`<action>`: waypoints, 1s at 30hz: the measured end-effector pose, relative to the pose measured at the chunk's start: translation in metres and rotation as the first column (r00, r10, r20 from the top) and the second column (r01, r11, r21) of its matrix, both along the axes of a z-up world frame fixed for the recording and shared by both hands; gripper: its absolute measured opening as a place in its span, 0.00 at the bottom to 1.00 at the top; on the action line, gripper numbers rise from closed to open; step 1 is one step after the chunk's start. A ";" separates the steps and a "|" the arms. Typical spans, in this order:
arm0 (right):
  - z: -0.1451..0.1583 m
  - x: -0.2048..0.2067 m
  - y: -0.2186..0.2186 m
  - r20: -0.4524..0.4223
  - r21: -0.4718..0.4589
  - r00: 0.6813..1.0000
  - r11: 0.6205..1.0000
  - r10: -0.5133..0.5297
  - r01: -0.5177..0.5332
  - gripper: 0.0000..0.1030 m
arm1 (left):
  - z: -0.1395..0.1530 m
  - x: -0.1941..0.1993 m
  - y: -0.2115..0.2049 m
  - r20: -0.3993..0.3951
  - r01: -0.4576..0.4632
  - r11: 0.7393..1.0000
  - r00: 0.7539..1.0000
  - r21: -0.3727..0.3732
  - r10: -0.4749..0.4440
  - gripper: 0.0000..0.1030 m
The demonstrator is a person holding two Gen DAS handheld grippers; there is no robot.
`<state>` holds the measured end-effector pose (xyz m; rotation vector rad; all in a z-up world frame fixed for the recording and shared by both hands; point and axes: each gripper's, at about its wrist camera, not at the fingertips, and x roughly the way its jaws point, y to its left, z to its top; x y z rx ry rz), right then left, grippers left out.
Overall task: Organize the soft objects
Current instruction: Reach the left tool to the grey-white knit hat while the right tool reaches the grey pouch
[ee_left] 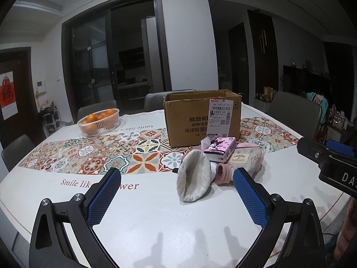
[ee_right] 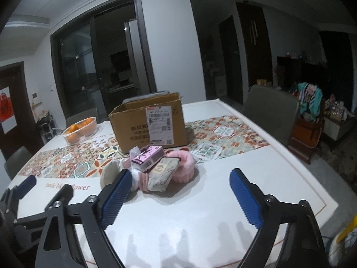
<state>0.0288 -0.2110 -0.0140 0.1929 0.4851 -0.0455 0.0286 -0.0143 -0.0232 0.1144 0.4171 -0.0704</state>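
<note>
I hold the left tool and the right tool above the surface, jaws spread wide, gripping nothing. The soft objects lie heaped ahead, just in front of the cardboard box, a pink tissue pack topmost.

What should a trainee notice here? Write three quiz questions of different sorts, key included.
1. True or false: the cardboard box is open at the top.
2. What lies on top of the soft pile: A) pink tissue pack B) an orange C) a cup?
3. Fill in: the basket holds ___.

Key: 1 true; 2 A; 3 oranges. Both the left gripper and the right gripper are open and empty.
</note>
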 end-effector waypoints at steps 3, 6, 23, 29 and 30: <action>-0.005 0.012 0.000 -0.018 0.014 1.000 1.000 0.017 -0.017 0.76 | -0.003 0.011 -0.002 -0.011 0.012 1.000 1.000 -0.002 -0.013 0.97; -0.008 0.025 -0.001 -0.030 0.030 0.999 0.999 0.030 -0.029 0.72 | -0.007 0.022 -0.005 -0.016 0.016 1.000 1.000 0.005 -0.016 0.97; -0.048 0.101 -0.013 -0.152 0.159 0.985 0.985 0.088 -0.063 0.47 | -0.044 0.097 -0.027 -0.151 0.041 0.998 0.988 0.042 -0.034 0.91; -0.065 0.119 -0.015 -0.201 0.204 0.973 0.976 0.111 -0.069 0.39 | -0.054 0.112 -0.032 -0.194 0.053 0.997 0.980 0.050 -0.043 0.85; -0.068 0.121 -0.015 -0.207 0.210 0.971 0.975 0.116 -0.072 0.38 | -0.056 0.115 -0.032 -0.201 0.054 0.997 0.979 0.055 -0.042 0.85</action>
